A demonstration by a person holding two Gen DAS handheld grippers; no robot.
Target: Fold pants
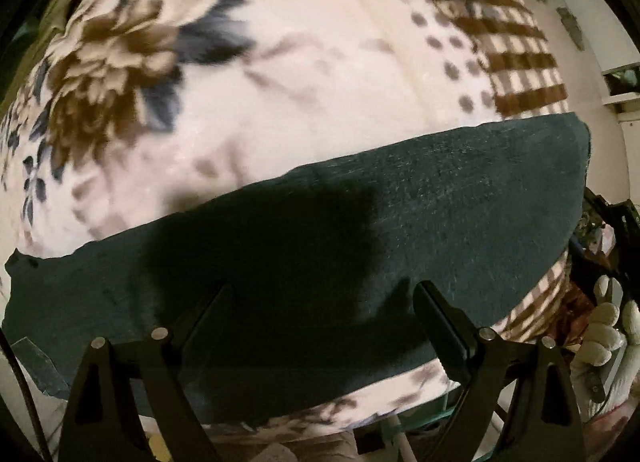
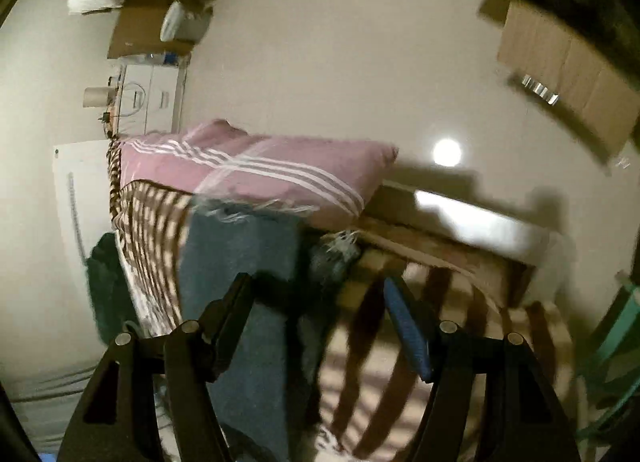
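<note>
Jaws of the left gripper (image 1: 320, 298) stand wide apart, holding nothing, pointed down over the pants (image 1: 440, 202), a dark band of cloth lying flat across a floral and checked blanket (image 1: 320, 74) on the bed; nothing shows contact. Jaws of the right gripper (image 2: 318, 290) are also parted and empty, with a blue pant leg (image 2: 240, 262) directly beneath and ahead of them. Beyond its frayed hem lies a pink striped pillow (image 2: 248, 170). A gloved hand (image 1: 608, 334) shows at the left view's right edge.

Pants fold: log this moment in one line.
pants: flat strip on blanket | left gripper: open above pants | right gripper: open, empty
</note>
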